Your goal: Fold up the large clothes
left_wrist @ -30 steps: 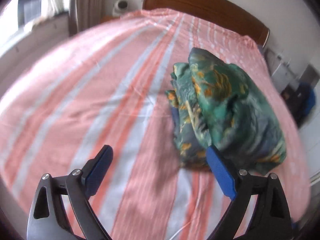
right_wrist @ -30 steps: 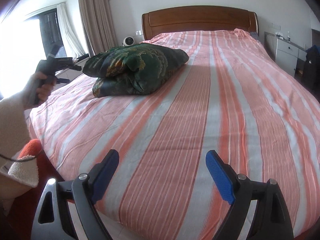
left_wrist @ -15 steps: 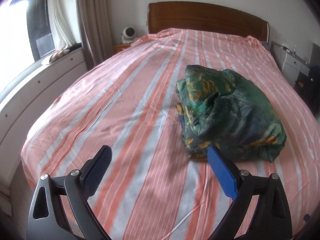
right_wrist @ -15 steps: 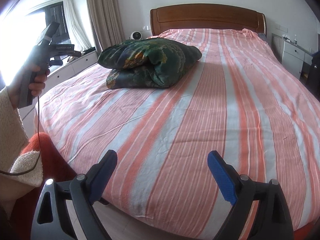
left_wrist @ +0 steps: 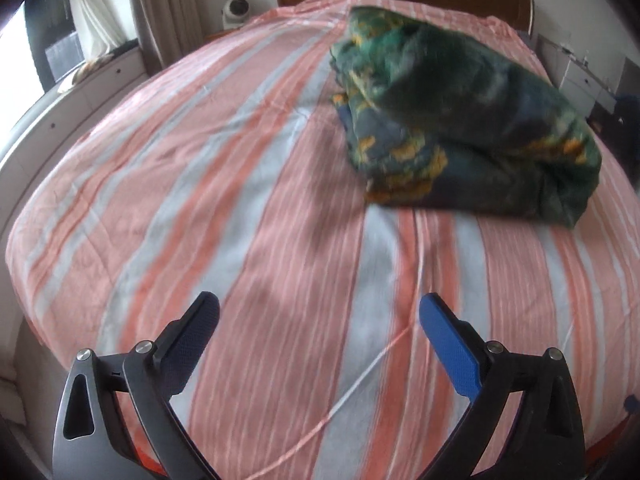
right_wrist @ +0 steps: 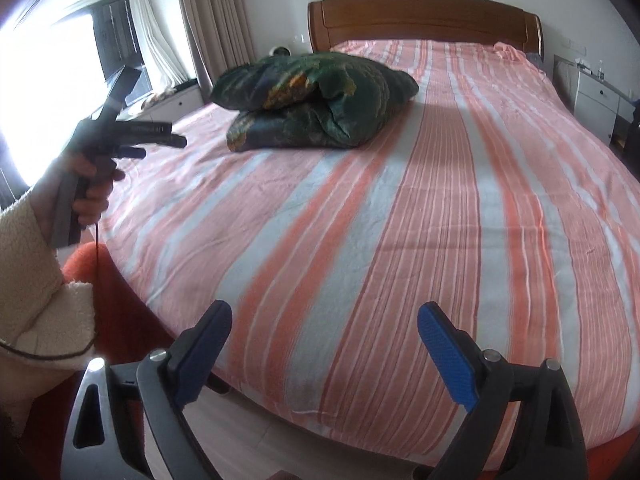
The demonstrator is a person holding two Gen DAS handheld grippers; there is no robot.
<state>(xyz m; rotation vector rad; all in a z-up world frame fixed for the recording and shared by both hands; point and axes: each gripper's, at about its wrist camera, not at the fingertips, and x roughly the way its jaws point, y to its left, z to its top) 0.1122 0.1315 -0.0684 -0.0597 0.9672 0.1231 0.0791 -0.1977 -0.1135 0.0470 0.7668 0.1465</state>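
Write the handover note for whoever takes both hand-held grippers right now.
Left hand-held gripper: open, nothing between its fingers, over the near end of the striped bed.
Right hand-held gripper: open, holds nothing, at the bed's near edge.
Green patterned garment: bunched in a heap on the bed's window side, touched by neither gripper.
Done: no fold visible.
Left: pick up the garment, spread it flat, then fold it.
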